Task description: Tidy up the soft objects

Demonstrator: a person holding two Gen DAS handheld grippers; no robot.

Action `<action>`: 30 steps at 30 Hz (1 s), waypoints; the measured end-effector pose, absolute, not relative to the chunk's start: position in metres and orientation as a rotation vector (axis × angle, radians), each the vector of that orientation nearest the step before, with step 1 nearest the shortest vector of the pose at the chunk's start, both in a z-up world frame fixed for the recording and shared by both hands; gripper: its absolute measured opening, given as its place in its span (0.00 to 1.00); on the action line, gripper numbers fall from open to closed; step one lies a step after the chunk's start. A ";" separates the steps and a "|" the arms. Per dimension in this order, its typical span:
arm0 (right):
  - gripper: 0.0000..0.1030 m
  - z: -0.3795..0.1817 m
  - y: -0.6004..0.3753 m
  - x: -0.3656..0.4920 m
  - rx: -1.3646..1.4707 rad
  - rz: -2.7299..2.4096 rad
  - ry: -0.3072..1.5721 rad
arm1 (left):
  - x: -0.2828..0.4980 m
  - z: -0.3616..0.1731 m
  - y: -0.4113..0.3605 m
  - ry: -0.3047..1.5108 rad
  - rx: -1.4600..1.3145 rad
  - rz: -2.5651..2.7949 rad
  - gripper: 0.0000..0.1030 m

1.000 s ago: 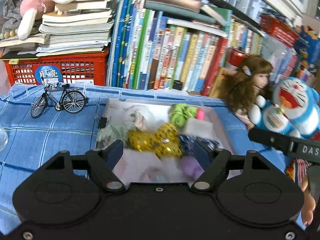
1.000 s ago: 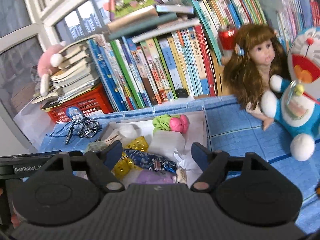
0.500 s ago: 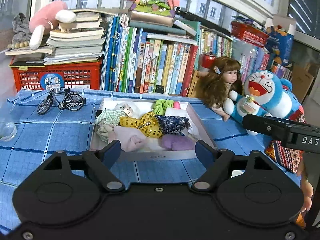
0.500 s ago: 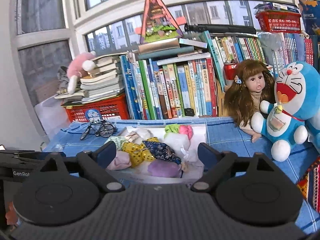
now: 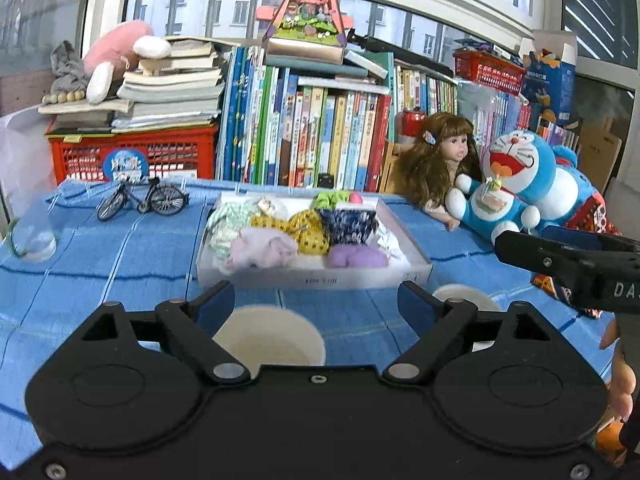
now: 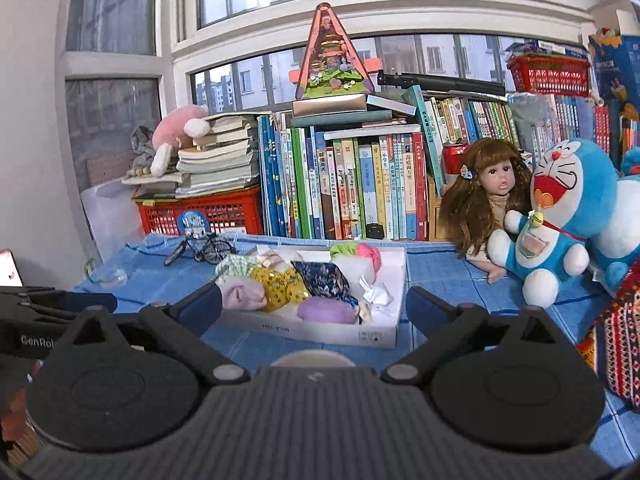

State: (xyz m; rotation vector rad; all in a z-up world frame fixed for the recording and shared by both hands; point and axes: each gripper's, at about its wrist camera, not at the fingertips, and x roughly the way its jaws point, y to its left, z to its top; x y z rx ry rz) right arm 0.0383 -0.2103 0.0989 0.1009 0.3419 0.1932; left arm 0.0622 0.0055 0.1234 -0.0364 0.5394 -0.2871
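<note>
Both claws hang released and empty, jaws having just spread wider. Ahead of the left claw [image 5: 316, 304] and right claw [image 6: 314, 308] sits a white tray [image 5: 320, 278] on the blue-clothed worktop [image 5: 120, 264], already holding the soft objects [image 5: 288, 232] bundled together. Sorting looks largely done. A white cup [image 5: 268, 338] stands directly below the left claw.

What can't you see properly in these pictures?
- Cup, right wrist view: only its rim shows; the gripper body hides the rest.
- Second cup, left wrist view: mostly behind a finger.
- Tray label, both views: print too small to read.
- Right gripper, left wrist view: cut off by the picture's edge.
</note>
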 end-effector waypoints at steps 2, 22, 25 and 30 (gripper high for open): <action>1.00 0.094 -0.208 0.031 0.086 0.187 0.333 | 0.057 0.117 0.006 0.541 -0.030 -0.276 0.85; 1.00 0.038 -0.188 -0.008 0.048 0.160 0.308 | 0.011 0.066 0.026 0.522 -0.025 -0.113 0.91; 1.00 0.031 -0.184 -0.010 0.038 0.146 0.318 | 0.008 0.057 0.027 0.526 -0.012 -0.084 0.92; 1.00 0.015 -0.183 -0.008 0.055 0.126 0.375 | 0.009 0.037 0.029 0.580 -0.025 -0.059 0.92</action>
